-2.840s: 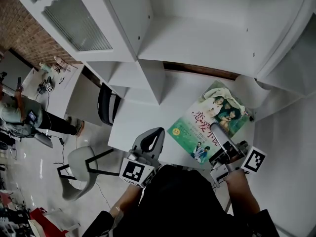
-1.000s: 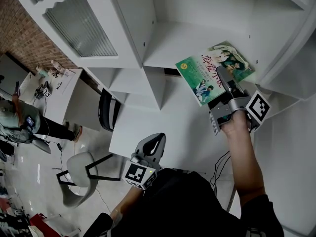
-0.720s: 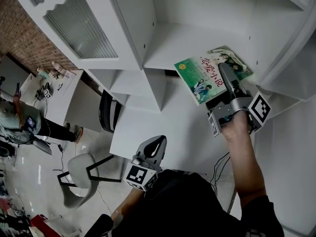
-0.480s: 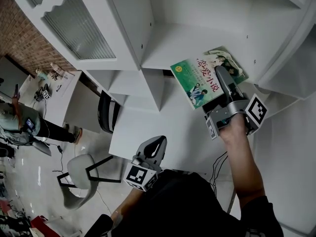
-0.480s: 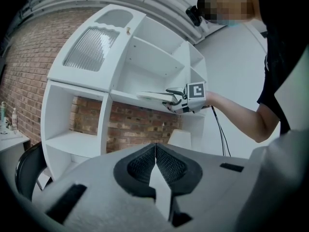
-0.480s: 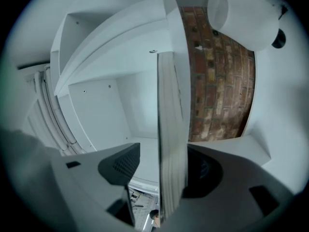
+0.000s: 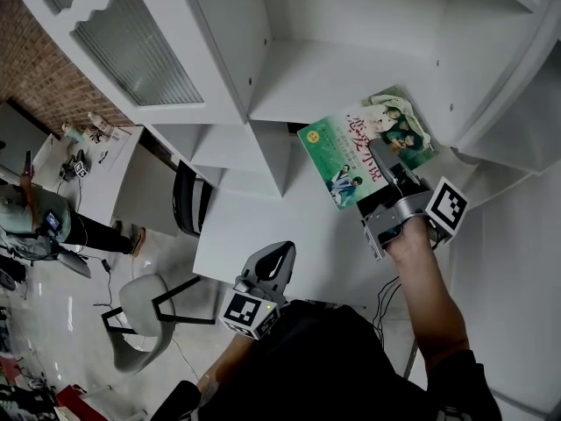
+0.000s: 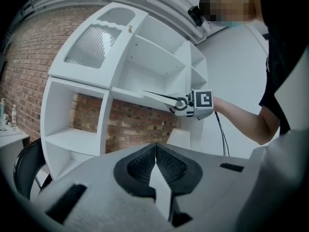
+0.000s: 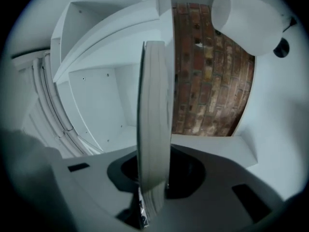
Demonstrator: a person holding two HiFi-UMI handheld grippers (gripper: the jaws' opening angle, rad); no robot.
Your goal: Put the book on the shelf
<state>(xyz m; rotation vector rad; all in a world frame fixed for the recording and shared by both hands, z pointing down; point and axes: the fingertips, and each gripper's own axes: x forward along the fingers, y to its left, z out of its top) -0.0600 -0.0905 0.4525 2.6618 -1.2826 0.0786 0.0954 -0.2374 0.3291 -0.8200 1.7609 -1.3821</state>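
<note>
Head view: the right gripper (image 7: 382, 167) holds the green-covered book (image 7: 359, 143) flat at the front edge of the white shelf (image 7: 324, 68).
Left gripper view: the left gripper (image 8: 155, 159) has its jaws pressed together, empty.
Right gripper view: the jaws have just been closing and pinch the book's edge.

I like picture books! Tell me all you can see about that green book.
The book is a thin paperback with a green cover, a smiley face, pink writing and pictures of people. It is closed and held flat, cover up, at the white shelf front edge; whether it touches is unclear. The right gripper pinches one edge; its jaws have just been closing.
</note>
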